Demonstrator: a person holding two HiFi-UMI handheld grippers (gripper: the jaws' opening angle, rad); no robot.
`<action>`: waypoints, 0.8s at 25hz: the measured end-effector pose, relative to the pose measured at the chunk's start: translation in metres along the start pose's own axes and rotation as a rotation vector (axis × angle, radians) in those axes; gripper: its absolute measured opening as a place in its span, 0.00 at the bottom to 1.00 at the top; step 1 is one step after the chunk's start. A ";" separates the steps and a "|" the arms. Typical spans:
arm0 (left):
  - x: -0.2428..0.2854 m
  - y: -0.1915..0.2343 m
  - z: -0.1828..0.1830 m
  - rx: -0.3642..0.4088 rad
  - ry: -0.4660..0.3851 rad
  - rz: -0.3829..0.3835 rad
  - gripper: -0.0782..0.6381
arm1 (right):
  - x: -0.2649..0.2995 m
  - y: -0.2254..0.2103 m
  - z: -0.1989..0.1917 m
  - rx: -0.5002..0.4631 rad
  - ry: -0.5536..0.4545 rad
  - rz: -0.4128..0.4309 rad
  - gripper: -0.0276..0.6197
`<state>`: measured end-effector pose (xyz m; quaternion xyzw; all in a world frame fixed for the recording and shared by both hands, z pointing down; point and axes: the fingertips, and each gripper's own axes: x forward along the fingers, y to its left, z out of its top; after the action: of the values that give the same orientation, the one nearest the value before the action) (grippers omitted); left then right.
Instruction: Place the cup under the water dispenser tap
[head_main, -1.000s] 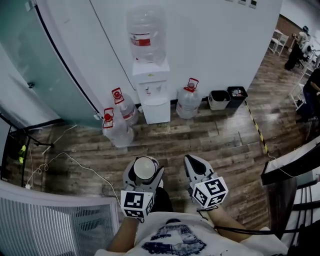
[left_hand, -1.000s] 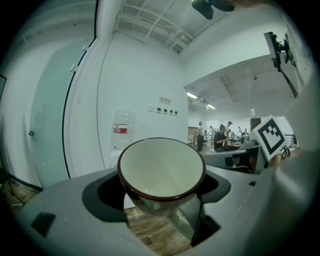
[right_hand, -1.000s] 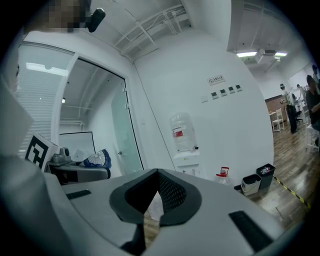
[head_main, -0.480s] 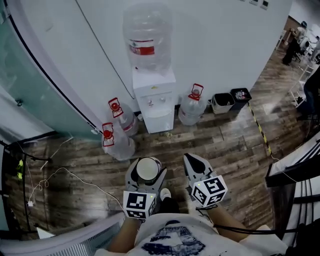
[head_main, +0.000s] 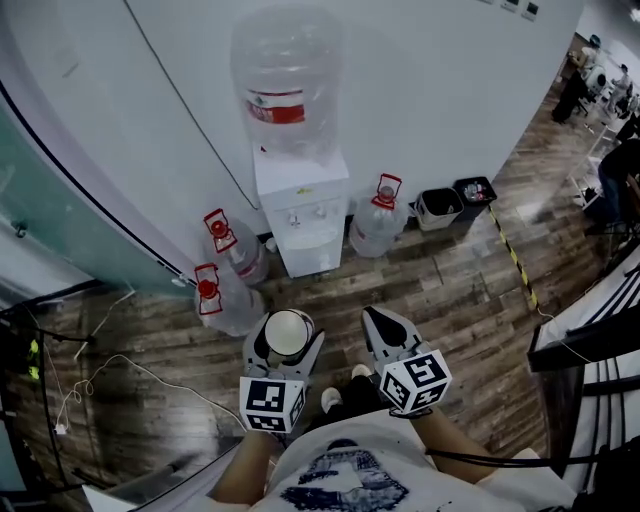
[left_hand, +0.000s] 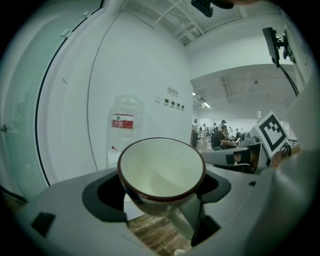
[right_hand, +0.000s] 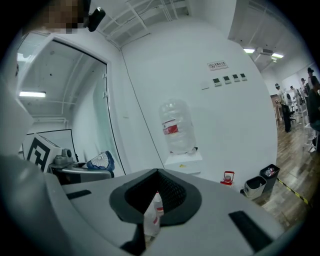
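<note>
A white cup (head_main: 287, 333) with a dark rim stands upright between the jaws of my left gripper (head_main: 284, 340), which is shut on it. In the left gripper view the cup (left_hand: 161, 167) fills the middle, handle toward the camera. The white water dispenser (head_main: 301, 206) stands against the wall ahead, with a big clear bottle (head_main: 283, 85) on top and its taps (head_main: 311, 212) on the front. My right gripper (head_main: 386, 331) hovers beside the left one, shut and holding nothing. In the right gripper view the dispenser (right_hand: 183, 160) is far ahead.
Three spare water jugs (head_main: 236, 247) (head_main: 213, 300) (head_main: 376, 222) stand on the wooden floor beside the dispenser. Two small bins (head_main: 437, 206) (head_main: 474, 192) sit to its right. A glass partition (head_main: 40, 190) curves at the left; a cable (head_main: 100, 368) lies on the floor. A railing (head_main: 590, 340) is at the right.
The dispenser has come closer and larger in the head view. Both grippers keep their places in front of the body, and the cup stays in the left one.
</note>
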<state>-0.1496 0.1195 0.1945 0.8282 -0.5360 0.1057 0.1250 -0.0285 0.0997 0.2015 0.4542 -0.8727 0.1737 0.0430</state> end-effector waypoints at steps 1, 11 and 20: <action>0.004 0.001 -0.001 -0.002 0.002 -0.001 0.71 | 0.002 -0.003 -0.001 0.001 0.002 -0.003 0.07; 0.079 0.025 -0.011 -0.005 0.042 -0.009 0.71 | 0.060 -0.055 -0.009 0.020 0.042 -0.009 0.07; 0.166 0.057 -0.041 -0.030 0.102 0.004 0.71 | 0.130 -0.120 -0.033 0.072 0.103 -0.024 0.07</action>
<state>-0.1368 -0.0332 0.2900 0.8186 -0.5323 0.1400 0.1646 -0.0102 -0.0528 0.2945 0.4563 -0.8571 0.2276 0.0736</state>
